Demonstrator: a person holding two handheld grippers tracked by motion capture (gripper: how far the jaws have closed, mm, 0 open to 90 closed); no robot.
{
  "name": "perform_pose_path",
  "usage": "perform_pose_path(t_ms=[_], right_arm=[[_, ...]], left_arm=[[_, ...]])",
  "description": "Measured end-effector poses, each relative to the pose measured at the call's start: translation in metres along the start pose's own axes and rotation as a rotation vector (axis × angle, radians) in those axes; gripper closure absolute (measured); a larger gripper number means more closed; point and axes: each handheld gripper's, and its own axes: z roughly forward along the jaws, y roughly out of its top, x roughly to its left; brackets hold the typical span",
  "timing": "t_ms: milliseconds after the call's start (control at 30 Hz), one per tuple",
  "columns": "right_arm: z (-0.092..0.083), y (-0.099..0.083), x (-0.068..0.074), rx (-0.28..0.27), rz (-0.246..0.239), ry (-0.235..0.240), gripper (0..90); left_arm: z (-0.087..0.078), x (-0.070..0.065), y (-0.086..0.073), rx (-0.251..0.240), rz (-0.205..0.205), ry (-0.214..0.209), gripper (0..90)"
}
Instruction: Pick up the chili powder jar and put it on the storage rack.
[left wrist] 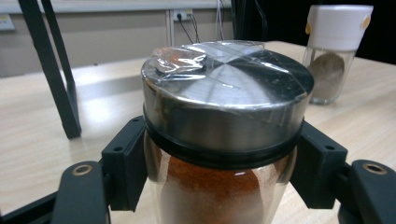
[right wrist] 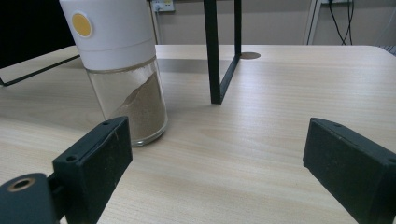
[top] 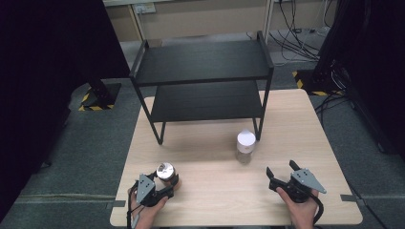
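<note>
A glass spice jar with a shiny metal lid and orange-red powder stands on the wooden table at the near left; I see it too in the high view, jar. My left gripper is shut on it, both black pads pressing the glass just under the lid. A second jar with a white cap and brownish powder stands upright near the table's middle right, jar ahead and left of my right gripper. My right gripper stands open, its jaws wide apart with nothing between them.
A black two-tier metal shelf rack stands at the far half of the table, both shelves bare; one leg rises beyond the white-capped jar. Cables lie on the floor at the back right. Bare wood lies between the two grippers.
</note>
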Motion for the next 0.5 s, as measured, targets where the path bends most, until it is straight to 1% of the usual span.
perform_pose_path(t_ms=[300, 500], right_arm=[[0.0, 0.0, 0.0, 0.003, 0.0, 0.0, 8.3], [0.0, 0.001, 0.0, 0.003, 0.003, -0.001, 8.3]], left_arm=[[-0.004, -0.004, 0.008, -0.045, 0.01, 0.035, 30.3], [-0.002, -0.007, 0.021, -0.079, 0.016, 0.057, 30.3]])
